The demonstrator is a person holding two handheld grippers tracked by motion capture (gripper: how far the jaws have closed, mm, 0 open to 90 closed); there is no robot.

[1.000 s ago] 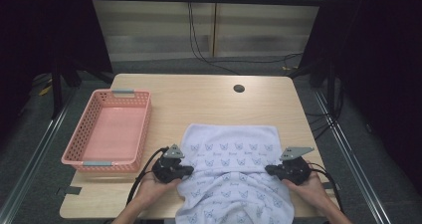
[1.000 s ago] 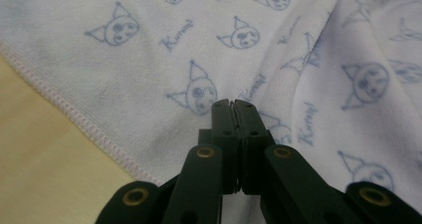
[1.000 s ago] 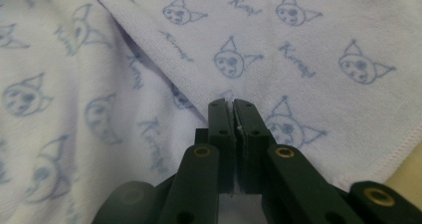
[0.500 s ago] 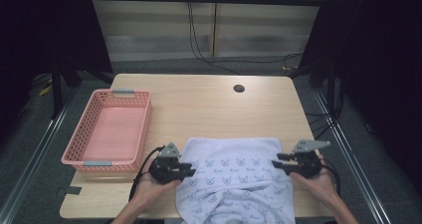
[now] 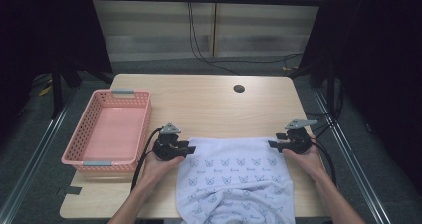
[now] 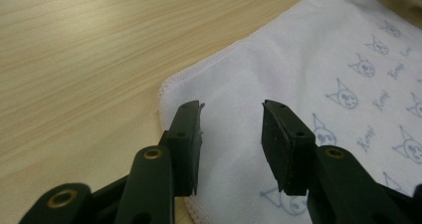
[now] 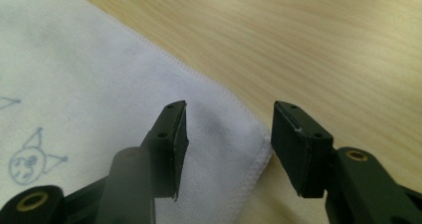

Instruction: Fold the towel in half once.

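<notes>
Table (image 5: 209, 104) of light wood, with a dark round hole (image 5: 239, 88) near its far edge. Next down in size we have the white towel (image 5: 234, 179) with a blue cat-face print: it lies on the near half of the table, its far edge running straight between the two grippers, its near part bunched and hanging over the table's near edge. Far portion lies flat. Left of it, and apart from it, sits the pink basket (image 5: 142, 119) with grey handles, on the left side of the table.

Left gripper (image 5: 186, 149) is at the towel's far left corner, held in the person's left hand (image 5: 161, 167). In the left gripper view (image 6: 231, 134) we see its jaws apart, standing over that corner, stitched hem visible just left of the left jaw. They have just been opening; the cloth lies under and between them, pads not pressing on it.

Right gripper (image 5: 272, 144) is at the far right corner, in the right hand (image 5: 306, 159). In the right gripper view (image 7: 229, 144) we see jaws parted either side of the corner tip, which lies flat on the wood. These have just been opening too, no grip on the towel
</notes>
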